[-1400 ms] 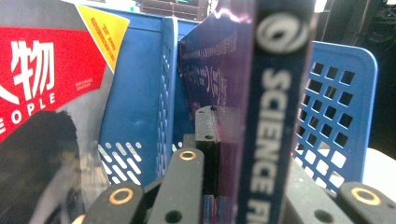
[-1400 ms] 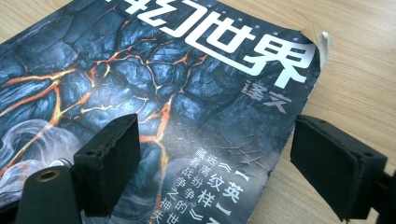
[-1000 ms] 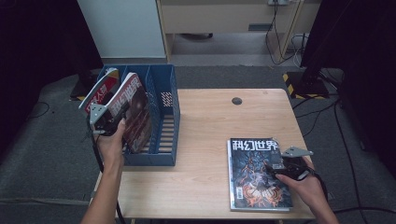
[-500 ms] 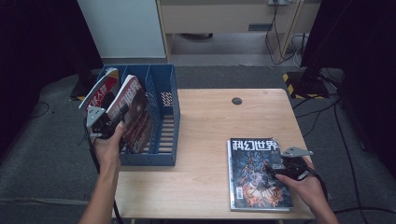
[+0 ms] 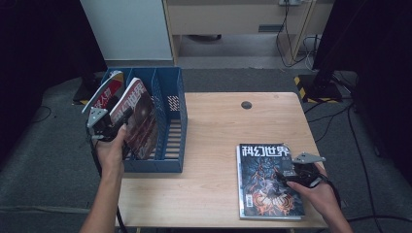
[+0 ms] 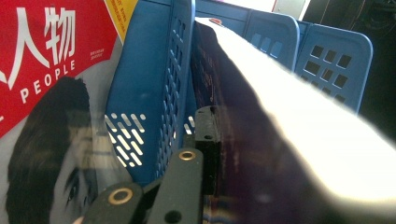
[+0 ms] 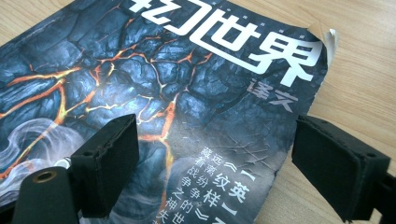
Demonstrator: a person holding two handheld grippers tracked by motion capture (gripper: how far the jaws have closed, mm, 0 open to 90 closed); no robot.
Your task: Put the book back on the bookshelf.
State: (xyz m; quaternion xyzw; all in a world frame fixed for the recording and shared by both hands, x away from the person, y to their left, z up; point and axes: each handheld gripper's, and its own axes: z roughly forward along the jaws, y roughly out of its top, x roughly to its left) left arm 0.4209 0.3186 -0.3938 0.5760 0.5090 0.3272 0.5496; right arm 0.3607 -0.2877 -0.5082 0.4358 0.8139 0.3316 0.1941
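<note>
**Gripping a magazine at the blue file rack**

Clamping the dark-covered magazine [image 5: 141, 116] between nearly closed jaws, our left gripper [image 5: 104, 121] is hovering at the near-left side of the blue file rack [image 5: 170, 121], our landmark here. Its jaws have just been closing, and in the left gripper view we are seeing them pinching the magazine's edge [image 6: 261, 140] just beside a rack divider. The magazine is standing tilted, leaning toward the left, its lower part sitting inside the rack's middle slot and its top rising above the rim. Just to its left, in the rack's leftmost slot, a red People magazine [image 5: 108, 92] is leaning the same way.

Our right gripper [image 5: 296, 172] is resting well to the right of the rack, near the table's front right corner, with its jaws standing wide apart and holding nothing. They are hovering over the lava-patterned science-fiction magazine [image 5: 265, 179], which is lying flat, face up, on the wooden table [image 5: 214, 141]; in the right gripper view one pad [image 7: 105, 163] is sitting over the cover and the other beyond its right edge. The cover's top corner is curling up.
</note>
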